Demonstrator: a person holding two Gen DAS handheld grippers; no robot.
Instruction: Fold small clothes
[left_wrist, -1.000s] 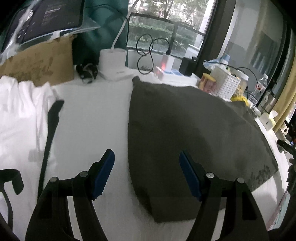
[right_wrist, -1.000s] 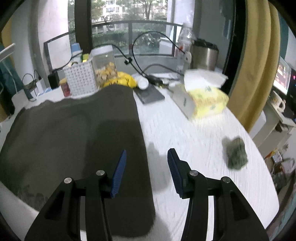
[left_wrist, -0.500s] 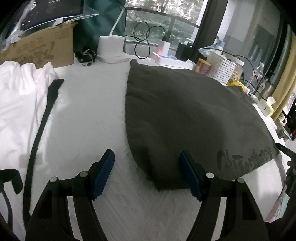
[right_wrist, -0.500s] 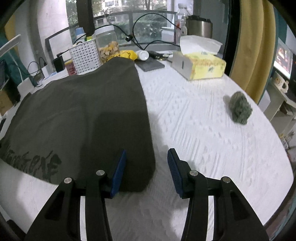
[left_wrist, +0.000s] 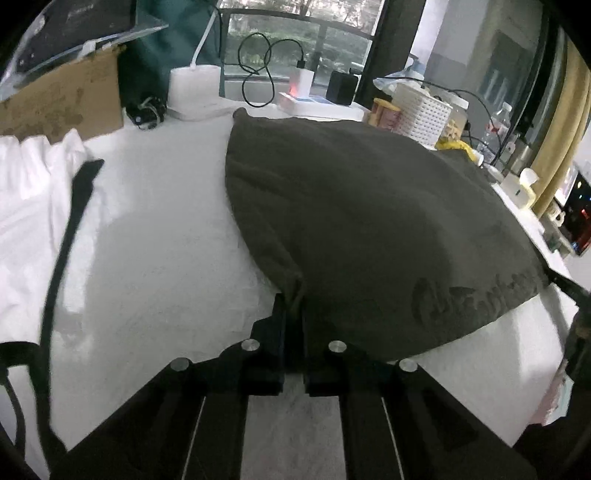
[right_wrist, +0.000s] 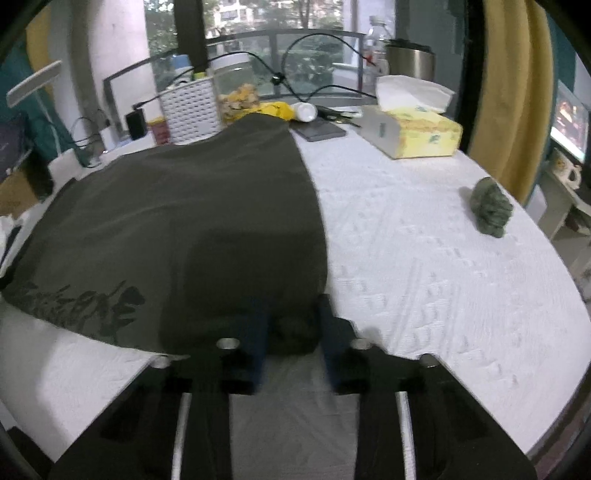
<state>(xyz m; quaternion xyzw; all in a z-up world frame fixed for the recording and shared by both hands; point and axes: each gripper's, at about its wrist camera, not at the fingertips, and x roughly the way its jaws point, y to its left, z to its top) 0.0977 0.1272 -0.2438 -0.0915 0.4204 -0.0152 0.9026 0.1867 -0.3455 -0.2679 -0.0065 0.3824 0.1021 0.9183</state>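
Observation:
A dark olive garment (left_wrist: 369, 206) with a dark printed design lies flat on the white tablecloth (left_wrist: 155, 266). It also shows in the right wrist view (right_wrist: 173, 221). My left gripper (left_wrist: 293, 314) is shut on the garment's near left corner, which bunches up between the fingers. My right gripper (right_wrist: 293, 325) has closed in on the garment's near right corner, and a fold of cloth sits between its blue pads (right_wrist: 258, 332).
White clothes (left_wrist: 33, 192) with a black strap (left_wrist: 62, 243) lie left. A cardboard box (left_wrist: 62, 99), lamp base (left_wrist: 195, 92), chargers and white basket (right_wrist: 190, 110) line the far edge. A tissue box (right_wrist: 413, 129) and green crumpled cloth (right_wrist: 491, 206) lie right.
Both grippers moved forward to the garment's near corners and closed. The left went from open to shut on the left corner; the right narrowed onto the right corner.

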